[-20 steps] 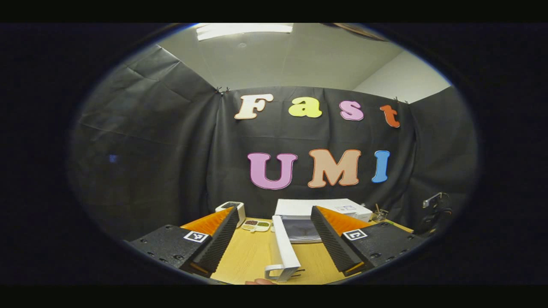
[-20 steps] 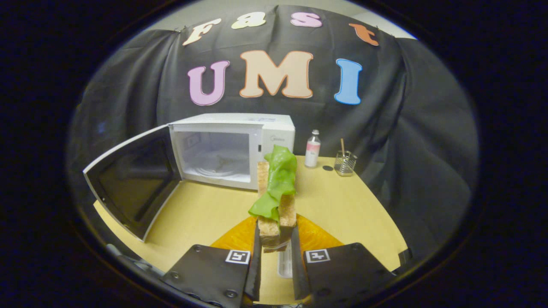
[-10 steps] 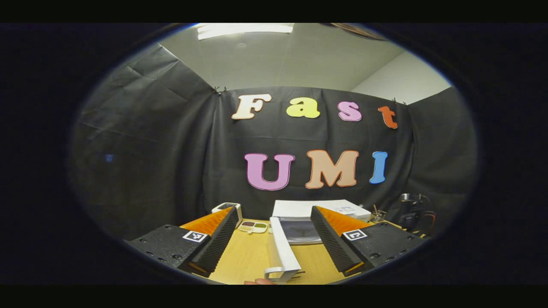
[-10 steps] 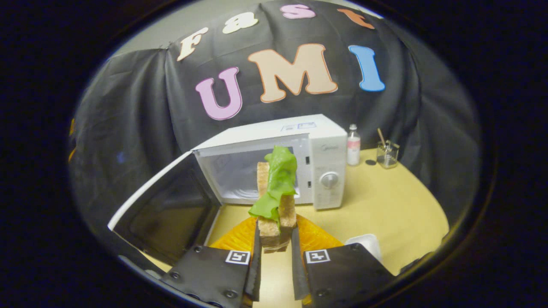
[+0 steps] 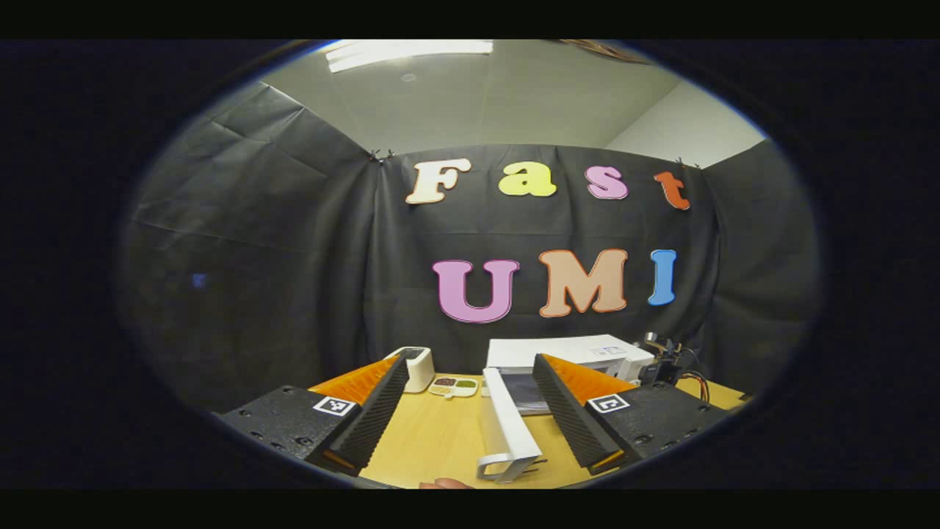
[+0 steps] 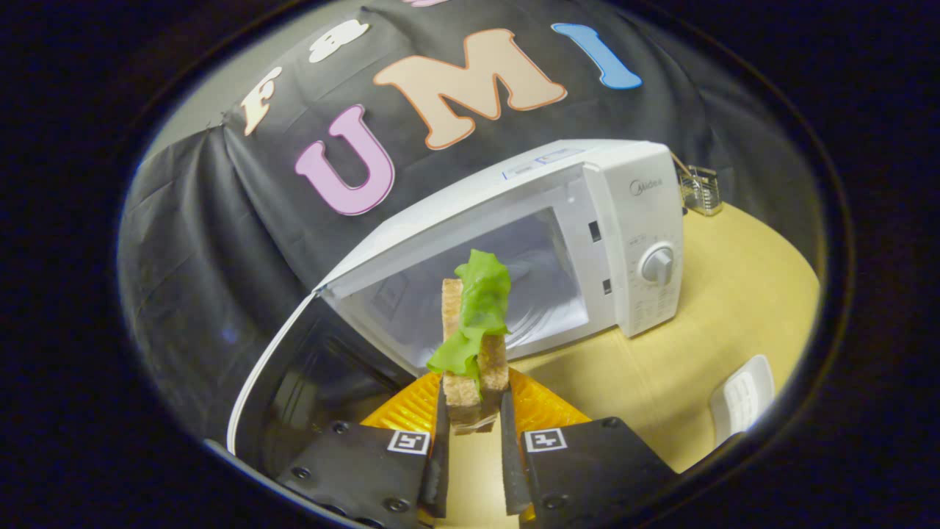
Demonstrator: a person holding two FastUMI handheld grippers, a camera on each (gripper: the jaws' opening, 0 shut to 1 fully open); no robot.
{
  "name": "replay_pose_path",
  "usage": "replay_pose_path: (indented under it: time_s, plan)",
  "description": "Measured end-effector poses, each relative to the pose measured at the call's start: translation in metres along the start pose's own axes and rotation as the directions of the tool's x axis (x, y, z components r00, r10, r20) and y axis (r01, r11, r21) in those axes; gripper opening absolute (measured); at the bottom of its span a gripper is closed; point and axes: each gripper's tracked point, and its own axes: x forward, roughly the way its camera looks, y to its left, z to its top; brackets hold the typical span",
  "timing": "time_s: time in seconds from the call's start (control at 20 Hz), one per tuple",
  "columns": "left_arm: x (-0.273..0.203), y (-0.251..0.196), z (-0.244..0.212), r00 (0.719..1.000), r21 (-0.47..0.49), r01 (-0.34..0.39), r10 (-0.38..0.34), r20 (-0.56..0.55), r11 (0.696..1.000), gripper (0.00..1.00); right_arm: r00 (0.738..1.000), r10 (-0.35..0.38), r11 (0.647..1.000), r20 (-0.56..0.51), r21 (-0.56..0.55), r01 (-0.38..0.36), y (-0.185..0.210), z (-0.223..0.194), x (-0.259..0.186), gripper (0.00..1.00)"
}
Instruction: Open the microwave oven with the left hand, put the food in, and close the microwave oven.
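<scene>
Meanwhile, I am holding my right gripper [image 6: 470, 441] clenched on the food [image 6: 474, 345], a sandwich of two brown bread slices with a green lettuce leaf, its long axis standing upright and pointing at the open cavity of the white microwave oven [image 6: 631, 220]. "Midea" is showing above the dial. The door [image 6: 294, 382] is hanging wide open at left. My left gripper [image 5: 470, 411] is staying spread and empty over the wooden surface [image 5: 433, 441], the door's edge [image 5: 507, 426] showing between its fingers.
</scene>
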Motion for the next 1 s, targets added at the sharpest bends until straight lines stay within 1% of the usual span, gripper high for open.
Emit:
replay_pose_path:
  time_s: [0.25, 0.3, 0.35, 0.45, 0.6, 0.65, 0.7, 0.8, 0.85, 0.9, 1.0]
  plan:
    - [-0.011, 0.018, -0.012, 0.998, 0.063, -0.039, 0.042, -0.043, 0.997, 0.99, 0.999, -0.034, 0.986, 0.022, 0.163, 0.030, 0.005, 0.010, 0.052, 0.32]
    - [-0.013, 0.022, -0.015, 0.997, 0.071, -0.050, 0.053, -0.053, 0.996, 0.98, 0.999, -0.040, 0.982, 0.031, 0.186, 0.034, 0.007, 0.012, 0.059, 0.32]
    - [-0.013, 0.027, -0.015, 0.996, 0.076, -0.063, 0.067, -0.056, 0.995, 1.00, 0.998, -0.046, 0.979, 0.038, 0.203, 0.038, 0.007, 0.015, 0.067, 0.32]
    - [-0.015, 0.035, -0.014, 0.994, 0.071, -0.085, 0.089, -0.059, 0.994, 0.99, 0.997, -0.051, 0.971, 0.057, 0.234, 0.036, 0.010, 0.021, 0.082, 0.32]
    - [-0.016, 0.043, -0.017, 0.991, 0.083, -0.109, 0.114, -0.065, 0.991, 1.00, 0.996, -0.065, 0.954, 0.055, 0.298, 0.046, 0.014, 0.024, 0.102, 0.32]
    - [-0.016, 0.046, -0.017, 0.990, 0.084, -0.114, 0.120, -0.068, 0.990, 0.96, 0.995, -0.065, 0.952, 0.071, 0.304, 0.040, 0.017, 0.028, 0.107, 0.32]
    - [-0.018, 0.048, -0.019, 0.990, 0.082, -0.120, 0.126, -0.070, 0.989, 0.99, 0.994, -0.071, 0.953, 0.081, 0.300, 0.043, 0.018, 0.031, 0.112, 0.32]
    - [-0.018, 0.051, -0.024, 0.987, 0.071, -0.132, 0.137, -0.083, 0.989, 0.98, 0.994, -0.076, 0.950, 0.082, 0.309, 0.047, 0.022, 0.032, 0.124, 0.32]
    - [-0.019, 0.051, -0.025, 0.986, 0.066, -0.135, 0.140, -0.089, 0.989, 1.00, 0.994, -0.075, 0.946, 0.084, 0.320, 0.044, 0.023, 0.033, 0.131, 0.32]
    - [-0.020, 0.052, -0.025, 0.985, 0.063, -0.139, 0.144, -0.090, 0.988, 0.98, 0.993, -0.083, 0.944, 0.090, 0.327, 0.049, 0.023, 0.035, 0.136, 0.32]
    - [-0.023, 0.054, -0.025, 0.984, 0.069, -0.145, 0.151, -0.090, 0.987, 0.99, 0.992, -0.099, 0.938, 0.080, 0.340, 0.066, 0.021, 0.034, 0.146, 0.32]
